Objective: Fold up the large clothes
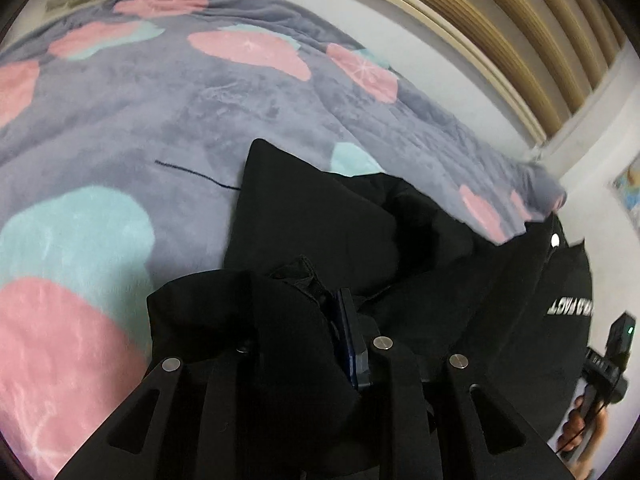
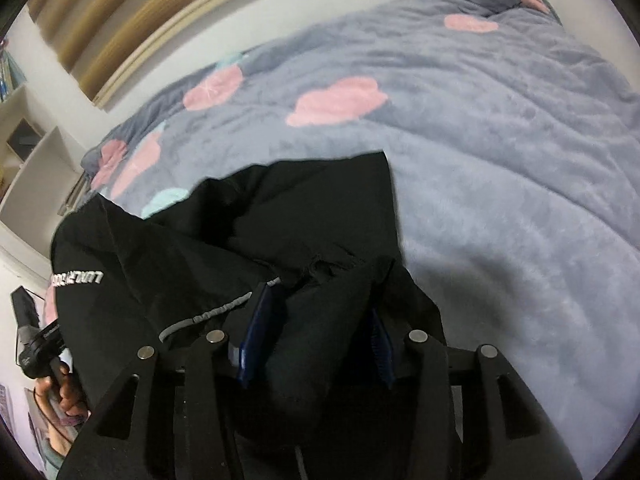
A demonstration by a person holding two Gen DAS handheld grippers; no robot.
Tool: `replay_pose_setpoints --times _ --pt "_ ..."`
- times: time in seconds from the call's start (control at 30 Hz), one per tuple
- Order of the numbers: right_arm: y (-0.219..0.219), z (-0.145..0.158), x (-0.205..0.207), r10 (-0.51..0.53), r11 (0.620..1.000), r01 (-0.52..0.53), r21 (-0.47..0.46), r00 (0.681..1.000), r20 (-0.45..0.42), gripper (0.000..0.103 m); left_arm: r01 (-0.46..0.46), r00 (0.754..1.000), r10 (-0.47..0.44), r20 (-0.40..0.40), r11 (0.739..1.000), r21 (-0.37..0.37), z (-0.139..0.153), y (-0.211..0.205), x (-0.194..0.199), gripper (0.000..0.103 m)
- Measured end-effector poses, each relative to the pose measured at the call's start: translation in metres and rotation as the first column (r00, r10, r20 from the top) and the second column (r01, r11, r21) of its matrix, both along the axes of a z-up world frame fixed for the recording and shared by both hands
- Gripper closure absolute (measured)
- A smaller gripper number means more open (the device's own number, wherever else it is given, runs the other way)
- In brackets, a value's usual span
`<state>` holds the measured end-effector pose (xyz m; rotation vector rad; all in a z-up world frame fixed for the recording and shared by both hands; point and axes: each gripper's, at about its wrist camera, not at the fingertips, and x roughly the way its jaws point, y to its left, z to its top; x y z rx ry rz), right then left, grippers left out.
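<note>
The large black fabric garment with white lettering [image 1: 320,220] is hanging limp and soft over the grey fleece blanket with pink and teal patches [image 1: 120,120]. The left gripper [image 1: 304,320] and right gripper [image 2: 316,320] are each clamping a bunched edge; grip at hems, since thin cloth appears prone to slipping.

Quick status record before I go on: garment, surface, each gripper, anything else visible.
garment: black jacket, bunched, white lettering on one part, lying partly on the blanket
surface: grey blanket with pink and teal patches
left gripper: shut on jacket fabric, which drapes over one finger
right gripper: jacket fabric bunched between its blue pads
other: slatted wood panel beyond the blanket; shelf to the side
</note>
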<state>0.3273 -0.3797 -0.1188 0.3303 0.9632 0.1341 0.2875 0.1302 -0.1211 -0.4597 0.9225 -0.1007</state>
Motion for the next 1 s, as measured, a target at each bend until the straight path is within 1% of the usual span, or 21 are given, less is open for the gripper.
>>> replay_pose_setpoints --times 0.07,0.1,0.17,0.27,0.3,0.33,0.37,0.4,0.43,0.5,0.57,0.63,0.67,0.73,0.77,0.83,0.87,0.9,0.93,0.97,1.0 --pt "-0.004 -0.003 -0.001 -0.009 1.0 0.009 0.027 1.0 -0.003 0.053 0.022 1.0 -0.022 0.001 0.999 0.036 0.001 -0.005 0.001 0.079" --pt "-0.007 -0.001 -0.002 -0.012 0.999 0.012 0.041 1.0 -0.007 0.053 0.035 0.999 -0.035 -0.001 0.999 0.04 0.002 -0.005 0.002 0.079" --pt "-0.012 0.006 -0.007 -0.015 0.998 0.016 0.065 1.0 -0.01 0.053 0.058 0.998 -0.058 -0.005 0.998 0.015 0.007 0.0 -0.001 0.078" --pt "-0.024 0.031 -0.022 -0.022 0.996 0.019 0.093 0.999 0.033 0.053 0.093 0.995 -0.093 0.026 0.996 0.007 0.026 0.014 -0.014 0.076" --pt "-0.034 0.045 -0.031 -0.042 0.994 0.035 0.099 0.997 0.066 0.051 0.109 0.993 -0.109 0.047 0.994 0.007 0.036 0.019 -0.022 0.076" --pt "-0.041 0.056 -0.037 -0.065 0.994 0.057 0.096 0.994 0.088 0.046 0.12 0.991 -0.12 0.062 0.993 0.0 0.044 0.023 -0.028 0.076" --pt "-0.05 0.068 -0.044 -0.092 0.992 0.082 0.092 0.989 0.112 0.042 0.133 0.989 -0.131 0.072 0.991 -0.021 0.053 0.03 -0.034 0.076" --pt "-0.063 0.081 -0.053 -0.124 0.989 0.111 0.093 0.982 0.14 0.031 0.149 0.986 -0.143 0.084 0.986 -0.07 0.064 0.041 -0.042 0.076" --pt "-0.071 0.09 -0.06 -0.143 0.987 0.13 0.091 0.977 0.16 0.025 0.16 0.984 -0.15 0.093 0.981 -0.112 0.071 0.05 -0.047 0.076" --pt "-0.081 0.103 -0.069 -0.15 0.987 0.138 0.077 0.973 0.178 0.025 0.171 0.983 -0.153 0.106 0.968 -0.185 0.087 0.067 -0.059 0.076" --pt "-0.081 0.106 -0.072 -0.134 0.99 0.126 0.059 0.975 0.176 0.024 0.196 0.977 -0.177 0.12 0.965 -0.175 0.1 0.07 -0.071 0.076" --pt "-0.073 0.101 -0.07 -0.102 0.995 0.099 0.026 0.981 0.165 0.019 0.242 0.964 -0.225 0.139 0.963 -0.117 0.112 0.065 -0.085 0.076" --pt "-0.07 0.098 -0.069 -0.089 0.996 0.088 0.016 0.983 0.161 0.019 0.256 0.96 -0.239 0.145 0.96 -0.111 0.115 0.064 -0.09 0.076" --pt "-0.057 0.086 -0.063 -0.046 0.999 0.048 -0.008 0.988 0.147 0.019 0.283 0.952 -0.259 0.162 0.947 -0.153 0.119 0.068 -0.1 0.075" --pt "-0.051 0.08 -0.06 -0.031 0.999 0.034 -0.018 0.989 0.143 0.019 0.303 0.947 -0.27 0.176 0.932 -0.2 0.12 0.073 -0.105 0.074" --pt "-0.043 0.069 -0.053 -0.005 1.0 0.009 -0.03 0.991 0.135 0.019 0.366 0.925 -0.306 0.227 0.88 -0.302 0.125 0.085 -0.115 0.072" --pt "-0.04 0.064 -0.05 0.008 0.999 -0.004 -0.032 0.991 0.134 0.019 0.396 0.911 -0.321 0.26 0.856 -0.332 0.128 0.09 -0.119 0.071" --pt "-0.037 0.06 -0.047 0.02 0.999 -0.015 -0.034 0.991 0.135 0.019 0.423 0.896 -0.338 0.287 0.846 -0.324 0.133 0.093 -0.125 0.069" --pt "-0.034 0.056 -0.043 0.029 0.999 -0.025 -0.035 0.99 0.136 0.019 0.439 0.887 -0.355 0.296 0.847 -0.3 0.136 0.093 -0.129 0.067" --pt "-0.032 0.052 -0.039 0.035 0.999 -0.031 -0.035 0.99 0.138 0.019 0.456 0.877 -0.379 0.295 0.85 -0.265 0.138 0.091 -0.131 0.053" --pt "-0.029 0.048 -0.034 0.043 0.999 -0.038 -0.035 0.989 0.14 0.019 0.463 0.871 -0.397 0.288 0.86 -0.214 0.14 0.087 -0.133 0.036"
